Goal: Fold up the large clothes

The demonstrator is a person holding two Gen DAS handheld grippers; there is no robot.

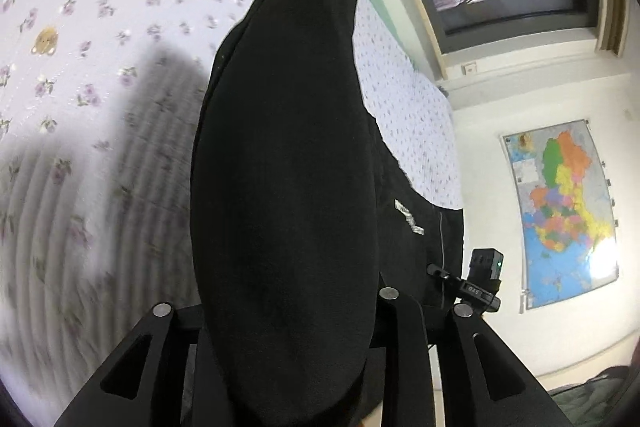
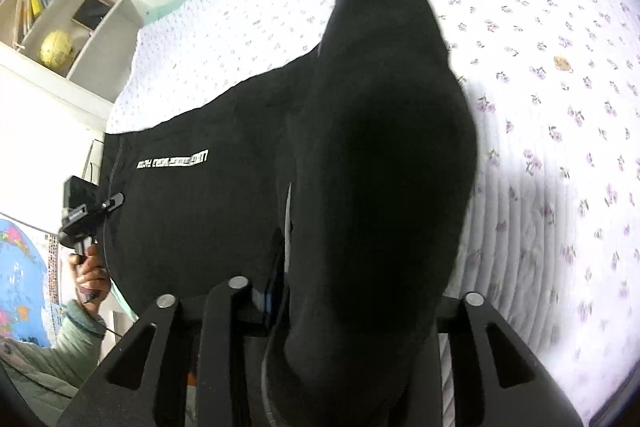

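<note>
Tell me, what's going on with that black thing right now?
Left gripper and right gripper each shut on the black fabric garment. Garment lifted above the floral quilted bedspread. Nothing in the way.

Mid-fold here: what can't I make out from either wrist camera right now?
- Left wrist: left gripper fingertips, buried under the black garment.
- Right wrist: right gripper fingertips, covered by the same cloth.
- Garment type and full outline: folds hang in front of both lenses.
- White lettering: too small and distorted to read.
- Near bedspread, left wrist: blurred.
</note>
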